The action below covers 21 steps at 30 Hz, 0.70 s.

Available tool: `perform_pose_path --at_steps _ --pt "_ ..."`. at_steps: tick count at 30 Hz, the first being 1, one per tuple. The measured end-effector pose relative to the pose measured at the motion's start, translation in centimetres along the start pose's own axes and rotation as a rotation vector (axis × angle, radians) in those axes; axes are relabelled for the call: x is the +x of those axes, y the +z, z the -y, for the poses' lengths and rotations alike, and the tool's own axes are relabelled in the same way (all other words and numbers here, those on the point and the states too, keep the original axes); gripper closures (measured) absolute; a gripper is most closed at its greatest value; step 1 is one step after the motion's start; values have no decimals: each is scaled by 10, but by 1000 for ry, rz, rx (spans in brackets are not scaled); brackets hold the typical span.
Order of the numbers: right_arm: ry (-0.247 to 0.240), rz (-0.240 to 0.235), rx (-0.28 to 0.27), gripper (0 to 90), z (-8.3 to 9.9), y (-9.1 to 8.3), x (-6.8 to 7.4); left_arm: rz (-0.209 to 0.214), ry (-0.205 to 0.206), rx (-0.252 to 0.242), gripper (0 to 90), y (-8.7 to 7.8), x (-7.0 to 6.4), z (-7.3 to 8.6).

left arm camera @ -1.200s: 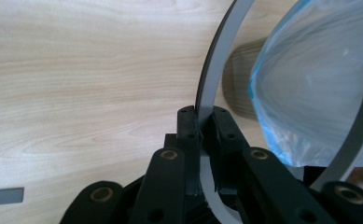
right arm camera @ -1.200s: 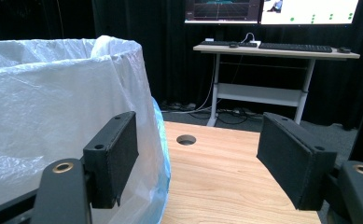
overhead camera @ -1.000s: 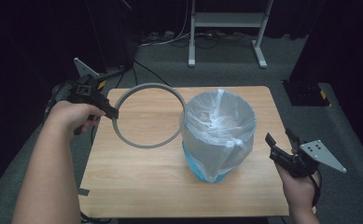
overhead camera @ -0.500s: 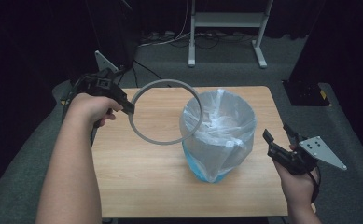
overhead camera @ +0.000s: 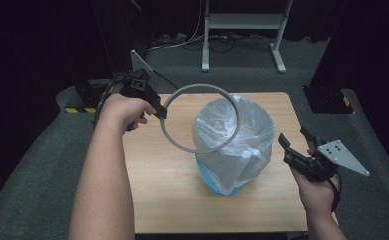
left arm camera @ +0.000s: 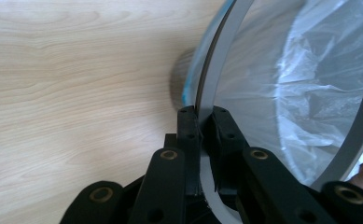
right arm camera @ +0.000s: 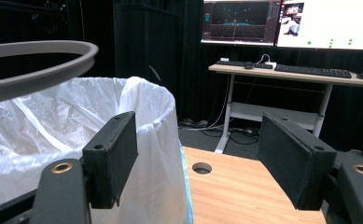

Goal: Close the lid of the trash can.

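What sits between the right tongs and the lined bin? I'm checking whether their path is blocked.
Nothing: in the high view, bare wooden table separates the open right tongs from the bin.

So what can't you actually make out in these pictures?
- Inside of the bin: in the high view the crinkled white bag hides any contents.
- Bin's blue body: mostly covered by the bag.
- Grey ring: cut off by the edges of the left gripper view, where the left tongs grip it.
- Screens: too small to read in the right gripper view.
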State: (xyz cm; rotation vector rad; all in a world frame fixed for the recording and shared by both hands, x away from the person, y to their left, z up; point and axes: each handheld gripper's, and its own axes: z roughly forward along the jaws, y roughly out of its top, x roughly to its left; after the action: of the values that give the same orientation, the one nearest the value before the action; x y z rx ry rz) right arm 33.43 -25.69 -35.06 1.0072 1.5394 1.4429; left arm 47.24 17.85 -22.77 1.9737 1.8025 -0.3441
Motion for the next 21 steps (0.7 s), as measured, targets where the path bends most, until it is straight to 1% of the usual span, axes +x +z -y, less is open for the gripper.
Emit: perform_pose_path --at_steps 2,3,4,6,7,8,9,10,11,12,13,15,16,20,21 --pt "-4 -4 -2 283 -2 2 0 4 15 5 834 6 -10 -4" --pt "-3 -6 -2 283 -3 3 -1 10 25 14 834 11 -18 -8" --pt "-3 -6 -2 283 -3 3 -1 10 25 14 834 11 -18 -8" --pt "3 -11 -4 283 -5 5 -1 13 41 23 834 16 -26 -11" --pt "5 -11 -5 283 -6 5 -1 18 33 18 834 20 -32 -13" --pt "9 -14 -9 283 -8 7 -1 20 51 28 834 24 -38 -16" --pt "11 -15 -11 284 -9 7 -1 20 51 28 834 24 -38 -16" --pt "12 -17 -14 283 -10 7 -2 19 59 35 834 28 -44 -18" --pt "11 -15 -17 284 -12 7 -2 19 59 35 834 28 -44 -18" --pt "12 -15 -20 284 -13 8 -3 19 71 39 834 32 -51 -21" --pt "12 -15 -20 284 -13 8 -3 19 71 39 834 32 -51 -21" --pt "17 -17 -22 284 -14 9 -3 25 81 46 834 38 -58 -24" --pt "24 -18 -22 285 -15 11 -3 23 85 47 834 40 -61 -25" --pt "26 -22 -20 285 -16 14 -3 18 95 54 834 48 -69 -28" --pt "25 -22 -19 296 -15 15 -3 11 92 54 834 50 -71 -29"
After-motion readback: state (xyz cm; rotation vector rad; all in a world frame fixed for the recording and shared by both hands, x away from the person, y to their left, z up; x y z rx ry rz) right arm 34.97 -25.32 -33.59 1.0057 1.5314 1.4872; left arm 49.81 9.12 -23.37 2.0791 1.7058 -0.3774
